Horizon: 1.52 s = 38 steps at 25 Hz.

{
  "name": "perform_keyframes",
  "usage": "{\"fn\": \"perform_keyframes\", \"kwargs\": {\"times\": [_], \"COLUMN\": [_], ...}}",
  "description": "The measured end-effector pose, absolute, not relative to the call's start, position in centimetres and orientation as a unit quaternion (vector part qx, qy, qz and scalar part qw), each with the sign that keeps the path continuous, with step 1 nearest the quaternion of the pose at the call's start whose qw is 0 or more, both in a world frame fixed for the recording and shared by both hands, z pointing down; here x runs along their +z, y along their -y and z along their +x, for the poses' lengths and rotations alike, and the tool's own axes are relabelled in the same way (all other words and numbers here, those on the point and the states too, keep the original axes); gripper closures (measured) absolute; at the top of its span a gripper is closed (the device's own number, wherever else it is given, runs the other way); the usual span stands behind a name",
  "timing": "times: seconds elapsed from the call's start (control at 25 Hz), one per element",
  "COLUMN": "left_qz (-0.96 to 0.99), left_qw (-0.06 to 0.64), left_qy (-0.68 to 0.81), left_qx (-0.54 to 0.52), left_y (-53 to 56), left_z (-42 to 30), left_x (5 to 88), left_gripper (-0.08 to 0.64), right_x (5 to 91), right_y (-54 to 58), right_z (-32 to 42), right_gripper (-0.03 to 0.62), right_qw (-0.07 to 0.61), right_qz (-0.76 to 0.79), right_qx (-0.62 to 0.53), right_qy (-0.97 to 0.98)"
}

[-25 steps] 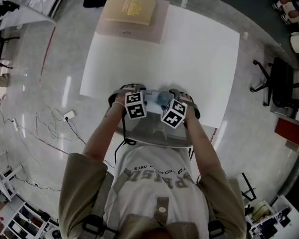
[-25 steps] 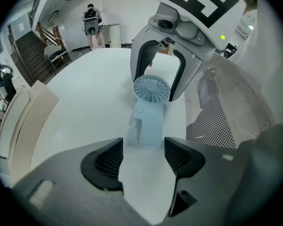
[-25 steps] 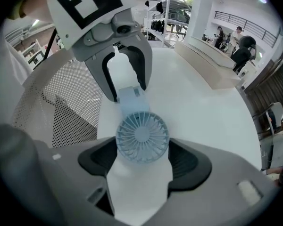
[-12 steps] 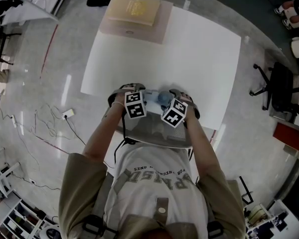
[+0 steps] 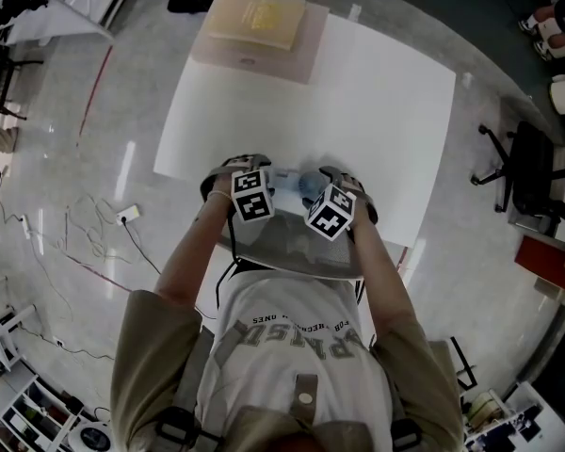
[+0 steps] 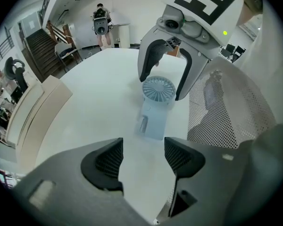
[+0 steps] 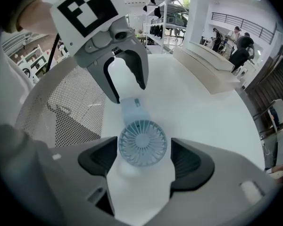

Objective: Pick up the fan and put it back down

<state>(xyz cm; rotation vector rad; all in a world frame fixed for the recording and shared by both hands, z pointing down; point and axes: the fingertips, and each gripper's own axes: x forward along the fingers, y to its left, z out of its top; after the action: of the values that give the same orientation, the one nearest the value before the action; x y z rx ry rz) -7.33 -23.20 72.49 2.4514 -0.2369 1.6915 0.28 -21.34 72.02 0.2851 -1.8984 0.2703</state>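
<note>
The fan [image 5: 299,183] lies on the table [image 5: 377,111] at its 6 o'clock edge, nearest the person. The left gripper [image 6: 144,157] is at the fan's 9 o'clock, its jaws apart just short of the handle end. The right gripper [image 7: 144,158] is at 3 o'clock, its jaws either side of the head. A flat box [image 5: 257,19] sits at the table's 11 o'clock corner.

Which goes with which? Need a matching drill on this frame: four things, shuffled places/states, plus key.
1. fan
2. left gripper
3. right gripper
4. beige box

A. jaws apart, nothing between them
B. far corner, on the pinkish board
C. lying on the white table
D. jaws apart, flanking the fan head

Pairs: 1-C, 2-A, 3-D, 4-B
</note>
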Motion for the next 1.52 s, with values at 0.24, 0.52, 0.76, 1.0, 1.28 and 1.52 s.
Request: {"fn": "perform_keyframes", "kwargs": {"times": [0.24,0.52,0.76,1.0,1.28,1.52], "left_qz": [0.829,0.857,0.862,0.853,0.803,0.774], "left_qw": [0.091,0.116,0.084,0.084,0.053,0.009], "left_qy": [0.124,0.224,0.335,0.437,0.571,0.623], "left_qx": [0.537,0.449,0.370,0.272,0.163,0.117], "left_y": [22.9,23.4,23.9,23.0,21.2,20.1], "left_z": [-7.3,-6.7,-6.0,-5.7,-7.7,-9.0], "left_x": [70.7,66.4,61.4,57.2,51.9,48.7], "left_gripper": [0.278,0.279,0.284,0.288,0.354,0.422], "right_x": [68.8,62.7,59.0,54.8,50.1,47.3], "right_y": [22.0,24.8,24.9,24.0,22.2,21.2], "right_z": [0.4,0.7,2.1,3.9,6.6,7.2], "right_gripper": [0.256,0.256,0.256,0.258,0.366,0.452], "right_qw": [0.509,0.401,0.328,0.240,0.156,0.125], "right_qz": [0.167,0.275,0.364,0.443,0.518,0.544], "right_qx": [0.165,0.173,0.125,0.091,0.029,-0.015], "right_qy": [0.828,0.857,0.863,0.859,0.841,0.830]}}
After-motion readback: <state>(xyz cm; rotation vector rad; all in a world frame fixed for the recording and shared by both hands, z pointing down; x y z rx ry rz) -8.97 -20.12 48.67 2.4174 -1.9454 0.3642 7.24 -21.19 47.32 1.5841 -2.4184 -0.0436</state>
